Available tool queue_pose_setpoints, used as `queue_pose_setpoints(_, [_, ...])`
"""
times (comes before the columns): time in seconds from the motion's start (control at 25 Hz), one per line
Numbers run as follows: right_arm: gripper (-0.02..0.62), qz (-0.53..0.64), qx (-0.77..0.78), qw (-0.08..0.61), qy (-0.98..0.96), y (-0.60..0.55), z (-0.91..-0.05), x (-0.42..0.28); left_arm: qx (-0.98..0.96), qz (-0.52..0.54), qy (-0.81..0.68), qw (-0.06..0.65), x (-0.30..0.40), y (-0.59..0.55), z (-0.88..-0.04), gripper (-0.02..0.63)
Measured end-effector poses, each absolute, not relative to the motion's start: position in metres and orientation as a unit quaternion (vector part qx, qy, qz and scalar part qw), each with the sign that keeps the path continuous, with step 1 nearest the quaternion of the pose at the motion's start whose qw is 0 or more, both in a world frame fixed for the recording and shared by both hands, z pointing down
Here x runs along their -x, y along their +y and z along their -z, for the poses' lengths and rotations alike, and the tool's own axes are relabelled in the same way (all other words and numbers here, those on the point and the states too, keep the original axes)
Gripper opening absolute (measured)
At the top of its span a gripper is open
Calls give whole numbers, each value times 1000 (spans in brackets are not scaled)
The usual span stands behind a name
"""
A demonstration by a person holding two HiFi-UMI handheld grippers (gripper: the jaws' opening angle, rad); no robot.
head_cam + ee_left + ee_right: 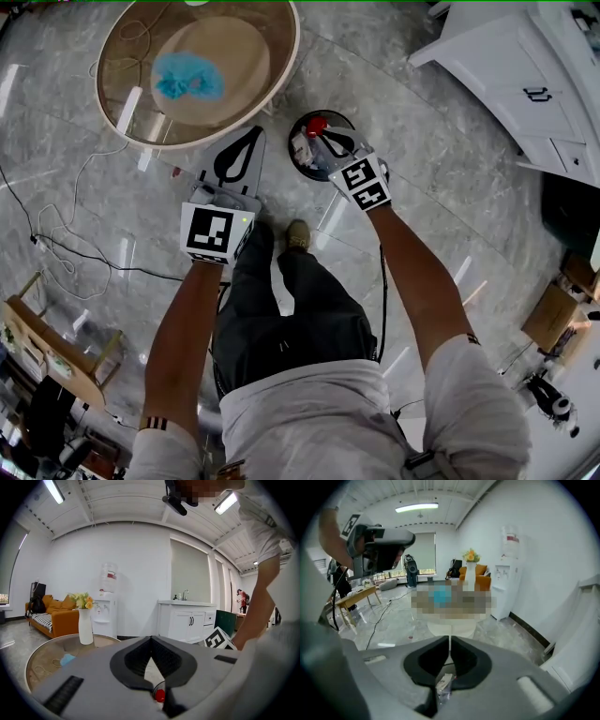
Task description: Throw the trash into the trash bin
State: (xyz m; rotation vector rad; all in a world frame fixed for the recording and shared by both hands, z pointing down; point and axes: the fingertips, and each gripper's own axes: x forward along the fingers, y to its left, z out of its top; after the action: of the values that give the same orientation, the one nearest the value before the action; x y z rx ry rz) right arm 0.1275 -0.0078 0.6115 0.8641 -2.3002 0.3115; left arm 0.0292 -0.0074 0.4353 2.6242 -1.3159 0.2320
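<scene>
A small round black trash bin [302,171] stands on the grey marble floor in front of the person's feet. Inside it lie a red object [317,125] and a pale wrapper [302,148]. My right gripper [323,142] hangs over the bin's right side, tips meeting and nothing between the pads. In the right gripper view [450,640] the wrapper [444,682] shows below, through the hollow behind the tips. To the left of the bin, my left gripper [255,131] is shut and empty. The left gripper view [150,639] shows the red object [160,695] under its jaws.
A round glass table [281,75] stands just beyond the bin, with a blue face mask [187,77] and a vase of flowers [85,625] on it. White cabinets [506,66] are at the far right. Cables [75,253] run over the floor on the left; a cardboard box [553,314] sits at the right.
</scene>
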Motion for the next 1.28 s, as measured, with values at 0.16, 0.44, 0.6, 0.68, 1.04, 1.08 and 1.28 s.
queue_pose_setpoints(0.16, [2,-93,-325,270,-902,-18,-572,-89,-880,-78,-457,103,-8,-11,-436,-2])
queue_pose_setpoints(0.44, [2,-62,-284,208,-934,-46,-514,-4,-864,-86,-484,104,43,-25,-435,-2])
queue_pose_setpoints(0.6, [47,-61,-259,216,-939,-65,-507,43,-854,-94,-501,105,80,-39,-438,-2])
queue_pose_setpoints(0.68, [73,-59,-249,224,-940,-74,-507,63,-849,-94,-509,106,98,-46,-438,-2])
queue_pose_setpoints(1.04, [148,-60,-231,253,-938,-108,-520,131,-838,-94,-525,113,163,-78,-447,-2])
queue_pose_setpoints(1.08, [163,-61,-231,257,-936,-114,-523,136,-838,-94,-526,113,168,-83,-448,-2])
queue_pose_setpoints(1.28, [220,-72,-229,284,-928,-134,-543,155,-837,-98,-526,115,186,-101,-456,-2])
